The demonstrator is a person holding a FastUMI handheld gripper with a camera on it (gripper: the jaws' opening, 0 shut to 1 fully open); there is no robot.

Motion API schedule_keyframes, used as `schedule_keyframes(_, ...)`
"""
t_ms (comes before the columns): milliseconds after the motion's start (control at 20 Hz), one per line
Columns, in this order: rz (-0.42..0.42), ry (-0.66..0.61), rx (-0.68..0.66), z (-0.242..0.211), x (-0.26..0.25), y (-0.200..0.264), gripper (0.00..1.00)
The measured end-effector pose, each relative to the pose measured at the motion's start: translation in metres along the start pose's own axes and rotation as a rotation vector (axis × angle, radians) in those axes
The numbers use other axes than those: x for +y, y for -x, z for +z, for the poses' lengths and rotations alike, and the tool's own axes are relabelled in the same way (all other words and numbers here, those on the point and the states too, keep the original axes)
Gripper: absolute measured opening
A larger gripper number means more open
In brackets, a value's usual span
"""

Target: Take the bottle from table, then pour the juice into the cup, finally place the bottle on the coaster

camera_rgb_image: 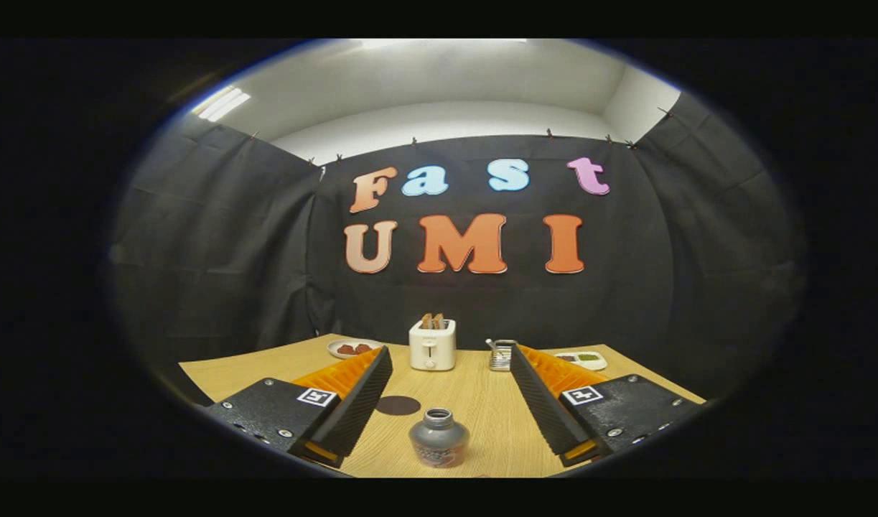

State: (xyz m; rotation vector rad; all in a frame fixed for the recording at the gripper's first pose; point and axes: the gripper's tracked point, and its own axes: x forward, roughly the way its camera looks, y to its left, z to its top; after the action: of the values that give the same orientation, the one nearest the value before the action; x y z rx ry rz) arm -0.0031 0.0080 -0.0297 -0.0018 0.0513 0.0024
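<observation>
While spread wide, gripper (pixel 449 359) astride bottle (pixel 439 438).

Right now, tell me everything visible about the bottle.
The bottle is small, squat and grey, with a metallic-looking sheen, a round shoulder and a short open neck with no cap. A printed band wraps its lower body. It stands upright on the wooden table, between the wide-open fingers of the gripper, touching neither. The dark round coaster lies apart, just beyond it.
</observation>
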Motion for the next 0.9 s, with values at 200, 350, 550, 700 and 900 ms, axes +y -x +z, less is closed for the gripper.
schedule_keyframes(200,0.022,0.004,0.037,-0.024,0.009,0.004,0.98)
schedule_keyframes(350,0.022,0.005,0.077,-0.046,0.008,0.005,0.98)
schedule_keyframes(550,0.045,-0.019,0.124,-0.073,0.014,0.005,0.98)
schedule_keyframes(700,0.047,-0.021,0.149,-0.091,0.014,0.004,0.98)
schedule_keyframes(900,0.052,-0.026,0.187,-0.115,0.015,0.003,0.96)
